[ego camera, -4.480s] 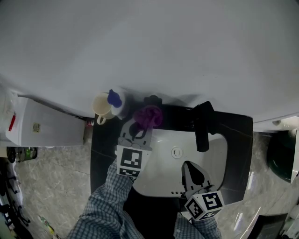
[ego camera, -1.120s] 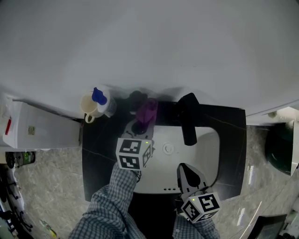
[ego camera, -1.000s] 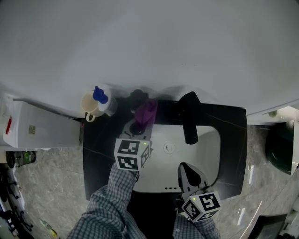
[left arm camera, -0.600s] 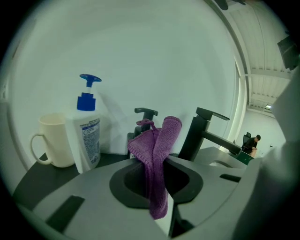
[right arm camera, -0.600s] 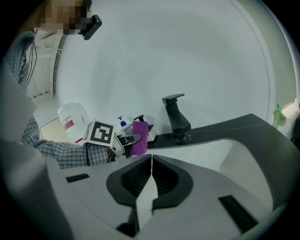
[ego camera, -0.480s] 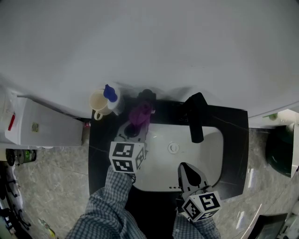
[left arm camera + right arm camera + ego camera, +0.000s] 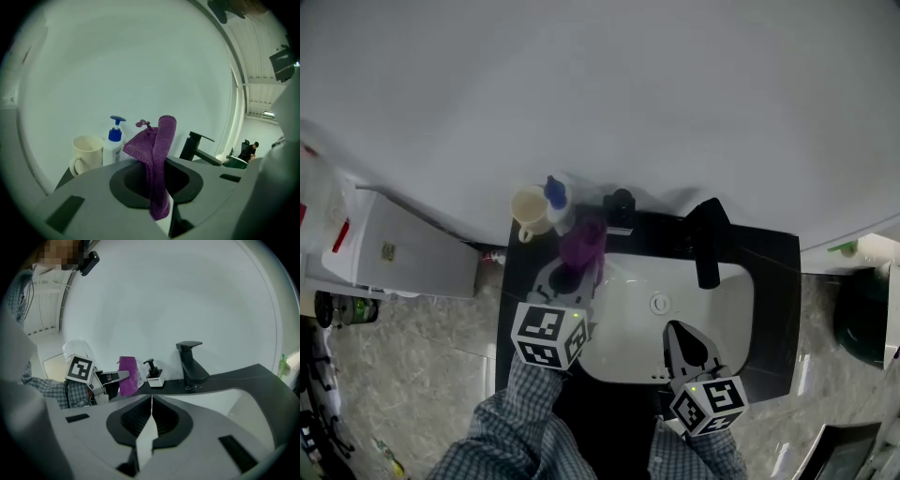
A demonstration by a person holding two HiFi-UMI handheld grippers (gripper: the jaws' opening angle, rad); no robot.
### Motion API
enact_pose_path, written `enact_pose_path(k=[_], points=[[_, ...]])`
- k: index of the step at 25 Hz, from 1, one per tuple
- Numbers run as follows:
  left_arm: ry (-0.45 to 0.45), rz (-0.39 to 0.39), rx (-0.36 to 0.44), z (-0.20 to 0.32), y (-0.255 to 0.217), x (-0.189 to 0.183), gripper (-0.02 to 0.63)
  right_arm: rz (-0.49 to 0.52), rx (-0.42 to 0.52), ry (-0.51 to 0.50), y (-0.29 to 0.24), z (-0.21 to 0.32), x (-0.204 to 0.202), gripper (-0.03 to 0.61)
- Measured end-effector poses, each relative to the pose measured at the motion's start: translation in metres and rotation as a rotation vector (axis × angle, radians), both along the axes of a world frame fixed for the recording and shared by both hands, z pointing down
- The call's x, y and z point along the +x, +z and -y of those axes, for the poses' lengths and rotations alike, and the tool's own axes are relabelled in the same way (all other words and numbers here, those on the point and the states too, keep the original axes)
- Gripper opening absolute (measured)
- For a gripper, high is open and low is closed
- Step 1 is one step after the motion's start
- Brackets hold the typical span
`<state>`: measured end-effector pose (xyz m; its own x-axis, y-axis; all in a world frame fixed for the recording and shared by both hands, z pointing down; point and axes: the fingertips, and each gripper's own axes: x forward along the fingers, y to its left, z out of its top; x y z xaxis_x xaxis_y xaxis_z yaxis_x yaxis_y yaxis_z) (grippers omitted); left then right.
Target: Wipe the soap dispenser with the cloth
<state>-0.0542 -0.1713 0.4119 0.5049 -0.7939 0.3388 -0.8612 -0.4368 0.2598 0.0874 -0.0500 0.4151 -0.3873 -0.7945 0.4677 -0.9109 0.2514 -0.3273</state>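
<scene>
Cream mug (image 7: 530, 208) and blue-pump bottle (image 7: 557, 195) are seen side by side at the back left of the dark counter (image 7: 776, 281). Purple cloth (image 7: 581, 242) is pinched upright in the left gripper (image 7: 568, 275). Soap dispenser (image 7: 621, 207), black pump on a white base, is set just right of the cloth with a small gap visible. Black faucet (image 7: 707, 246) is further right. Right gripper (image 7: 682, 339) is held over the white basin (image 7: 724, 314), jaws pressed together with nothing gripped.

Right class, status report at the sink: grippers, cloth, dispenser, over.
Left gripper shut on purple cloth. Right gripper shut, empty, over basin. Cloth beside black soap dispenser, gap showing. Nothing between them; blue pump bottle off left.
</scene>
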Motion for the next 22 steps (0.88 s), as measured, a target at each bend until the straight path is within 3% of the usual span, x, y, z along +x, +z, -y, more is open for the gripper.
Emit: enact_pose_path(k=[9,22], points=[[0.035,0.013,0.051,-0.036,-0.038,-0.016,0.060,-0.035,0.057,-0.001,-0.021,0.010,-0.006,0.018],[0.051,0.048,0.054,-0.058,-0.036,-0.048,0.060,-0.028,0.057,0.076,-0.019,-0.004,-0.009,0.018]])
